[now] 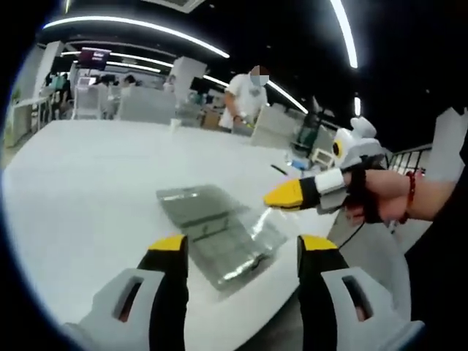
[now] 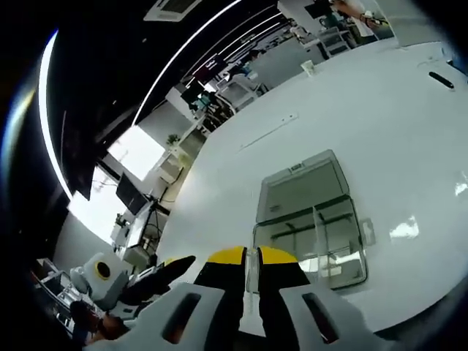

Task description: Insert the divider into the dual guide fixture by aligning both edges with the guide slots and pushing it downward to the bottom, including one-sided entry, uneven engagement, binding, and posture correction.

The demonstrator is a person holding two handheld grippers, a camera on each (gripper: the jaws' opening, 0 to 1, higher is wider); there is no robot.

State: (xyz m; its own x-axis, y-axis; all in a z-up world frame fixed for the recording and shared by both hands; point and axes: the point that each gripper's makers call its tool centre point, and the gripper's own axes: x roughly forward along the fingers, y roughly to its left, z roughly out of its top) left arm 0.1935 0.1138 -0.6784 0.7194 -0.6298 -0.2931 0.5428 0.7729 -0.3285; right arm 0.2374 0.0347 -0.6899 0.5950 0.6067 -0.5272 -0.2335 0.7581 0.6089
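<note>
Between the two yellow-tipped jaws of the left gripper (image 1: 241,245), which stand wide apart, the clear fixture (image 1: 219,230) lies flat on the white table (image 1: 88,183), just ahead of the tips and touching neither. To the right of these jaws, the right gripper (image 1: 281,196) comes in from the side, held by a hand (image 1: 380,196) with a red bracelet (image 1: 410,196); its yellow tip hangs over the far right corner of the fixture. Far behind the table a person in white (image 1: 245,99) stands.

In the right gripper view, to the left of the jaws and lower, the left gripper (image 2: 172,269) shows with its dark fingers and yellow tip. In the middle, the jaws of the right gripper (image 2: 251,256) are pressed nearly together on a thin clear sheet, the divider (image 2: 252,274), whose edge sits in the narrow gap between them. Just ahead of the tips lies the fixture (image 2: 311,219), a clear tray with inner compartments. To the right, beyond it, a small dark object (image 2: 441,79) rests on the table (image 2: 395,110), well apart.
</note>
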